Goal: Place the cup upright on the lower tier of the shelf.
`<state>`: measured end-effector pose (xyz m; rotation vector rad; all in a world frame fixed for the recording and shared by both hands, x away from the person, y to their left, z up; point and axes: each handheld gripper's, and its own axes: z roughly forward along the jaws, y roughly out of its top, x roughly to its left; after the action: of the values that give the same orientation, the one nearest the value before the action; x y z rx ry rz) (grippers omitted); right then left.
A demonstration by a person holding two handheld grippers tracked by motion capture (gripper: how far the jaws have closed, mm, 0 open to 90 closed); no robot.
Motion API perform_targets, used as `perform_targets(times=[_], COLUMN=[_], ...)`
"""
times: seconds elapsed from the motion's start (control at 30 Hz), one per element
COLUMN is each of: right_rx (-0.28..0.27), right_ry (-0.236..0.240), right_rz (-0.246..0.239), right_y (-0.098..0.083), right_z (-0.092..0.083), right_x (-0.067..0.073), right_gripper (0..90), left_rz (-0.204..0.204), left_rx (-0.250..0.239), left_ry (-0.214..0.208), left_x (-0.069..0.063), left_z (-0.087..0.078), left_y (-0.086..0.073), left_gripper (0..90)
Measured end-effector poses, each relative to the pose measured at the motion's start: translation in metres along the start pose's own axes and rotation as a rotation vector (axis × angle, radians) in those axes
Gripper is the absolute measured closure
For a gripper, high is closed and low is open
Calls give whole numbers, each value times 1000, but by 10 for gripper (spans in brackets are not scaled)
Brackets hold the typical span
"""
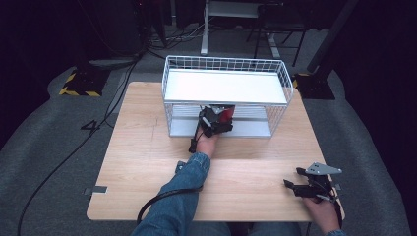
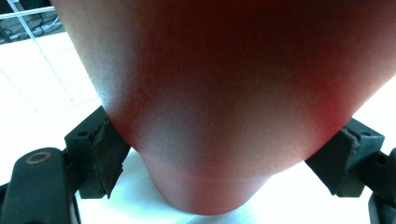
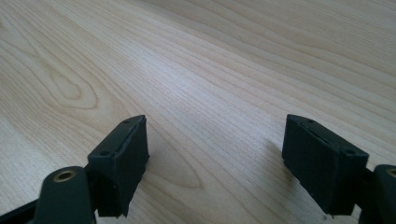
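A light wooden table (image 1: 147, 147) with rounded corners is standing on grey carpet (image 1: 49, 137) in a dark room; black cables (image 1: 74, 147) are trailing across the floor, and a black stand with yellow-and-black striped edges (image 1: 81, 81) is sitting far beyond the left jaws; pale desk legs (image 1: 204, 34) are showing at the back.

The left gripper (image 1: 216, 120) is reaching into the lower level of a white wire shelf rack (image 1: 172, 73) with a flat white top board; its jaws are pressing from both sides on a smooth red rounded object (image 2: 210, 107), gripping it firmly; the object is bulging forward between the two pads and rising well above them, and its lower end is hanging just over the bright white shelf floor (image 2: 46, 135); whether it is touching that floor cannot be told. The rack's top board is lying directly over these jaws, and thin wire bars are running beside and behind them.

The right gripper (image 1: 295, 184) is resting near the table's front right corner, well apart from the rack; its jaws are standing wide open with nothing between them, bare wood grain lying ahead of them.
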<state>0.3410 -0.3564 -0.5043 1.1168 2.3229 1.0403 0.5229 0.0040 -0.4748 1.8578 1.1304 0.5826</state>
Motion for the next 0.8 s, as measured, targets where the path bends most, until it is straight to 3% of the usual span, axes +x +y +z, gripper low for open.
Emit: perform_targets(times=[0.2, 0.43, 0.57, 0.67, 0.8], right_rx=[-1, 0, -1, 1, 2], right_ry=[1, 0, 4, 7, 9], right_rz=[0, 0, -2, -7, -7], right_y=[0, 0, 0, 0, 0], right_z=[0, 0, 0, 0, 0], right_x=[0, 0, 0, 0, 0], right_gripper=[229, 229, 229, 228, 226], left_rz=[-12, -24, 12, 42, 33], left_rx=[-5, -9, -14, -9, -23], left_ry=[-15, -4, -31, -40, -55], left_x=[2, 2, 2, 2, 5], left_z=[0, -3, -9, -14, -22], left_y=[0, 1, 0, -3, -6], left_gripper=[145, 94, 1, 3, 1])
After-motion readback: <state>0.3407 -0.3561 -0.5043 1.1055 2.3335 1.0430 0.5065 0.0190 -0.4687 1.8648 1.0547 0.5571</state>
